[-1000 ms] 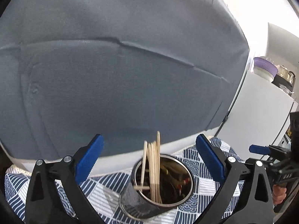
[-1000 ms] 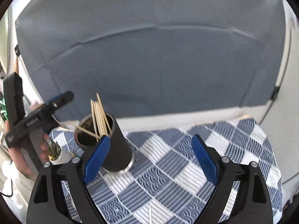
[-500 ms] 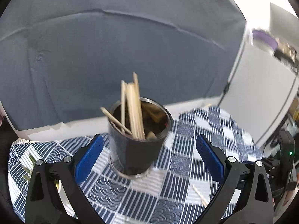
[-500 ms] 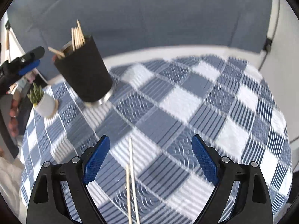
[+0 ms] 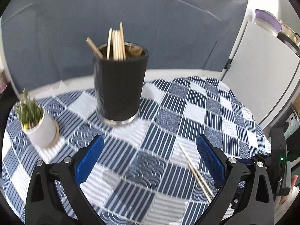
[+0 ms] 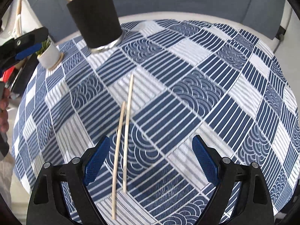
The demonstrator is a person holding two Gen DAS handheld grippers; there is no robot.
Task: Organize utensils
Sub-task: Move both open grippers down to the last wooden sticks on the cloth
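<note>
A black cup [image 5: 120, 86] with a steel rim holds several wooden chopsticks [image 5: 116, 43] and stands at the back of a round table. In the right wrist view the same cup [image 6: 94, 18] sits at the far left. Two loose chopsticks [image 6: 123, 140] lie side by side on the blue checked cloth, just inside the left finger of my right gripper [image 6: 150, 159], which hangs open above them. In the left wrist view the pair [image 5: 195, 170] lies near the right finger of my left gripper [image 5: 150, 159], also open and empty.
A small green plant in a white pot [image 5: 40, 129] stands left of the cup. The cloth [image 6: 206, 93] covers the whole round table. A grey sofa back [image 5: 150, 28] rises behind it, and a white cabinet [image 5: 262, 75] stands to the right.
Both grippers have sunk and tilted down toward the table. The cup has slid up and away in both views, and the two loose chopsticks have come between the right gripper's fingers.
</note>
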